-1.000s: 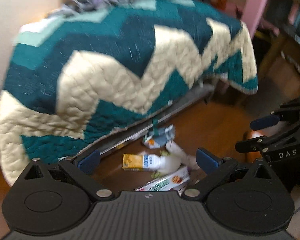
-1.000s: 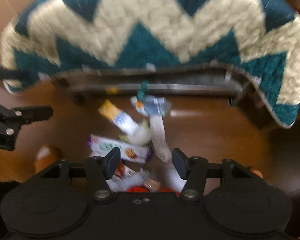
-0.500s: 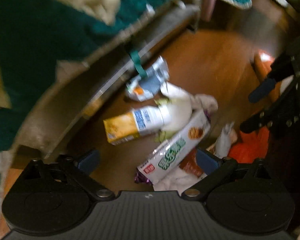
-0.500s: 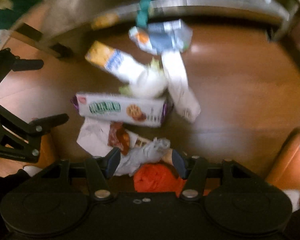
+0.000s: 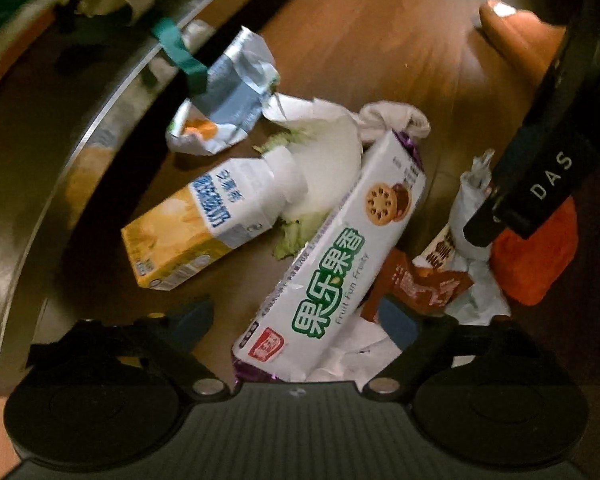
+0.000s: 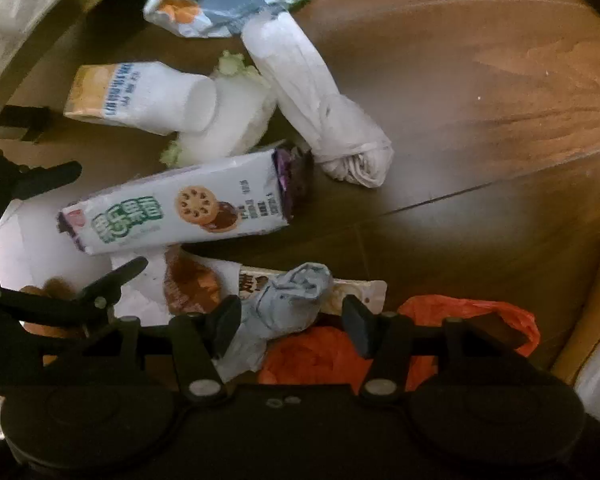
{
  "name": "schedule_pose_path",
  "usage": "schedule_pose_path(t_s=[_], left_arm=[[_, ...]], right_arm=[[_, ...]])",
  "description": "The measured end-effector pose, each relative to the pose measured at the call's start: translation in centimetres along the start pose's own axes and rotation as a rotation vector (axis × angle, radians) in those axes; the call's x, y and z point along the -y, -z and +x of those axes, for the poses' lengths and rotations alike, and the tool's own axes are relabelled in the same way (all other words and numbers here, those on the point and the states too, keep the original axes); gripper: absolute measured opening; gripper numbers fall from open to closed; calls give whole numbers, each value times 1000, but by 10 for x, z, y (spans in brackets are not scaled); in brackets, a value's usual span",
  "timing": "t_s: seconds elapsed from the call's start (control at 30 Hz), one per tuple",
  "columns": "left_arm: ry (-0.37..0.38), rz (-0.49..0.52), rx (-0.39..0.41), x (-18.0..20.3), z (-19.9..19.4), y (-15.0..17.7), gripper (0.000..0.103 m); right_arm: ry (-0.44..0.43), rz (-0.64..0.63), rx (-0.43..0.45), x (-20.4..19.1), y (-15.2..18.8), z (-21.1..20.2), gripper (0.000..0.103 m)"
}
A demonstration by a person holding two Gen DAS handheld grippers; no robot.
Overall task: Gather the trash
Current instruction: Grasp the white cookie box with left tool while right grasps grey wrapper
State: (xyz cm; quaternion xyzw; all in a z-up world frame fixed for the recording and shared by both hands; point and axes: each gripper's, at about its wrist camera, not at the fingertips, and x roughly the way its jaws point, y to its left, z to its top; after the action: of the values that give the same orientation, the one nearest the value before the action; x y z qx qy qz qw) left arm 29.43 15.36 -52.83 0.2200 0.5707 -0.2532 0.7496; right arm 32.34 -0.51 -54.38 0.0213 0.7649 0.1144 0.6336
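Observation:
Trash lies heaped on the wooden floor (image 6: 480, 92). My left gripper (image 5: 296, 318) points down over the near end of a white biscuit pack (image 5: 340, 248) with green lettering. Its jaws are closing and the pads stand clear of the pack. My right gripper (image 6: 292, 320) straddles a crumpled pale blue wad (image 6: 288, 300); its jaws are closing slightly and the right pad is off the wad. Around them lie a yellow and white carton (image 5: 188, 236), a crushed blue carton (image 5: 224, 108), a rolled white bag (image 6: 320, 108), a brown snack wrapper (image 5: 420, 280) and an orange bag (image 6: 380, 352).
A metal bed rail (image 5: 80, 140) curves along the left, close behind the cartons. A cabbage piece (image 6: 228, 120) sits mid-heap and white paper (image 5: 360, 348) lies under the pack. Bare floor spreads to the right of the heap in the right wrist view.
Both grippers have dropped from bed height to just above the heap and tipped downward. The quilt has left view and the trash fills both views. The left jaws have narrowed.

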Motion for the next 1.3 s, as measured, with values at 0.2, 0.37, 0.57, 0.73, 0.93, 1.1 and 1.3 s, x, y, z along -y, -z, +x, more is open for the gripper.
schedule_pose_path(t_s=[0.2,0.37,0.57,0.73,0.93,1.1,1.3], left_arm=[[16,-5,-31,-2,22,-1,71],[22,22,-33,4,29,-3,61],[39,37,-32,10,28,-6,52],[58,33,-32,11,15,-8,48],[59,-21,-24,12,-17,-9,47],[73,-76,-16,8,-58,-10,45],[91,-202,6,-7,-122,-12,42]], right_arm=[[-2,24,-14,2,-6,13,52],[-6,24,-15,0,-10,18,45],[6,-5,-4,-7,-8,11,40],[32,-48,26,-18,-9,-14,39],[93,-146,116,-30,3,-66,38],[136,-245,203,-37,15,-116,38],[128,-260,297,-32,40,-189,38]])
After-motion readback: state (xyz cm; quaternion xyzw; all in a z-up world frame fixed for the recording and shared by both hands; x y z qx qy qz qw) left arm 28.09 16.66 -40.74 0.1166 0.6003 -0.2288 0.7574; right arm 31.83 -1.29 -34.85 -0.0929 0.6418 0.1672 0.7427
